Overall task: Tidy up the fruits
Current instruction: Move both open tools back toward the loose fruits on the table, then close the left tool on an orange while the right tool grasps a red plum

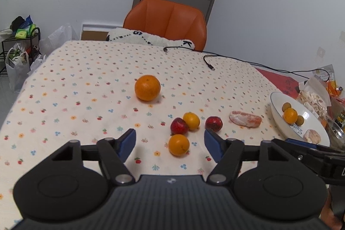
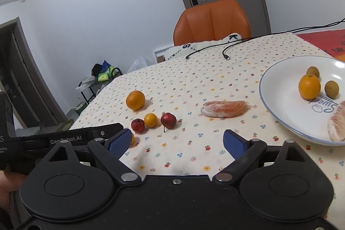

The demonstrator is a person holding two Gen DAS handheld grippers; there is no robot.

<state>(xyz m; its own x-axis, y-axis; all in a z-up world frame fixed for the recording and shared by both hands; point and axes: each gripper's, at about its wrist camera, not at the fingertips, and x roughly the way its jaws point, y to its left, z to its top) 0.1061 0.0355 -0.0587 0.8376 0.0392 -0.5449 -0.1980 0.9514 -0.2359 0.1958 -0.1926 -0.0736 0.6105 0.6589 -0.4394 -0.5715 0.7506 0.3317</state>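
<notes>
I hold my left gripper (image 1: 170,144) spread wide and empty just above the flowered tablecloth (image 1: 86,83), with a small orange (image 1: 179,144) lying between its blue pads, touching neither, and two red fruits (image 1: 179,126) and a yellow one (image 1: 191,120) just beyond. My right gripper (image 2: 177,143) is likewise released and empty, low over the cloth to the right. A big orange (image 1: 148,88) sits farther back, a peeled citrus segment (image 2: 224,108) lies near the white plate (image 2: 278,87) at right, which already holds a small orange (image 2: 309,86), two brownish round fruits (image 2: 331,89) and another peeled piece (image 2: 337,124).
</notes>
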